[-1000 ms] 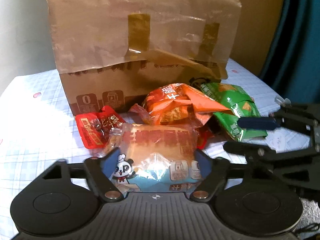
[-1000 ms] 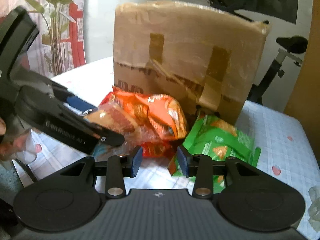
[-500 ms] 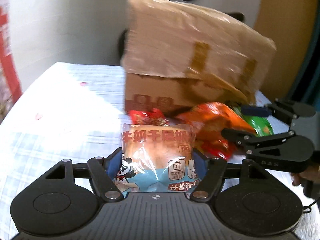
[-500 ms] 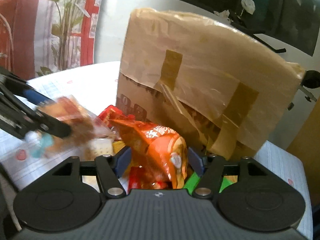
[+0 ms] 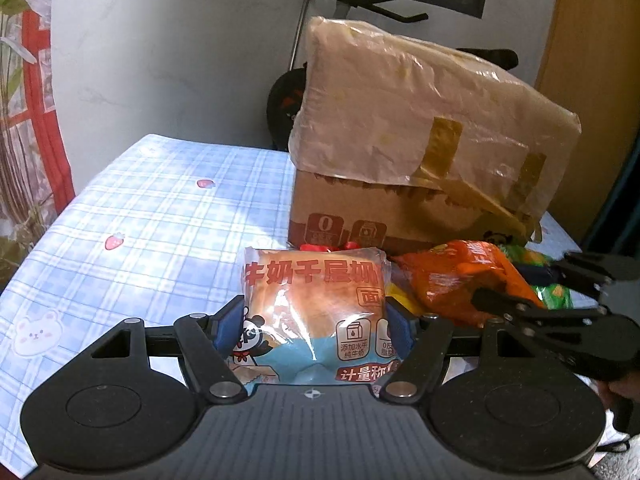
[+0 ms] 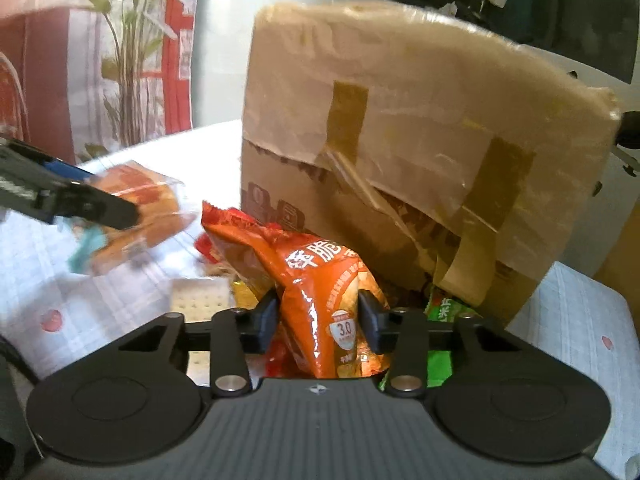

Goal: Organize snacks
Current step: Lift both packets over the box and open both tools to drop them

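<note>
checked table (image 5: 152,208) by a box (image 5: 420,128): left tool (image 5: 314,326) grips bread pack (image 5: 316,312); right tool (image 6: 318,314) closing on orange bag (image 6: 316,276).

A table with a blue-and-white plaid cloth (image 5: 152,208), printed with strawberries and a bear, carries everything. Ahead and to the right of the left tool stands a taped cardboard box (image 5: 420,152). At its foot lie a green snack bag (image 6: 444,312), a small red packet (image 5: 324,246) and a pale cracker pack (image 6: 198,300).
</note>
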